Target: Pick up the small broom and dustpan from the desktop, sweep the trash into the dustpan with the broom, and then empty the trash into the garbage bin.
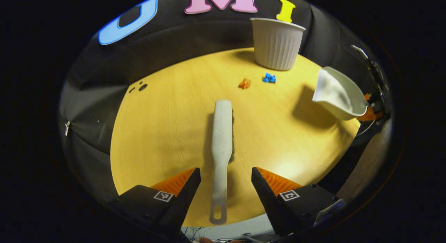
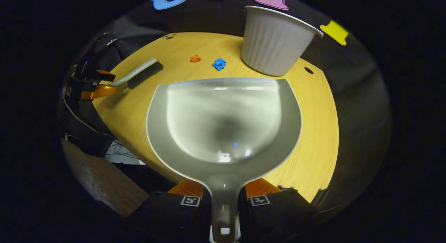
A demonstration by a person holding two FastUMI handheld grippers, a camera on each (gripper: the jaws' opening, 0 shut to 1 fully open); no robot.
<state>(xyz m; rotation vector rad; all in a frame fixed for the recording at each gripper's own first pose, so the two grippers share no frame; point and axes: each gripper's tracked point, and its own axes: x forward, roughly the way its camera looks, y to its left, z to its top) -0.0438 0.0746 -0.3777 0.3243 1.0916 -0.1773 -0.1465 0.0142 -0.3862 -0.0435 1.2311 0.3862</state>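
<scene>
I count one broom (image 1: 222,131) | one dustpan (image 2: 223,124) | one ribbed white bin (image 1: 276,44) | two scraps of trash: one orange (image 1: 245,83), one blue (image 1: 269,77) | all on one wooden surface (image 1: 167,124)

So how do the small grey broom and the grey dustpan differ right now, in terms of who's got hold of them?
The small grey plastic broom lies flat on the yellow wooden tabletop, ungripped, between the open fingers of the left tool. The grey plastic dustpan is clamped by its handle in the right tool and held off the tabletop. The broom is long and narrow; the dustpan is wide and scooped. Both are pale grey with a hanging hole in the handle.
</scene>
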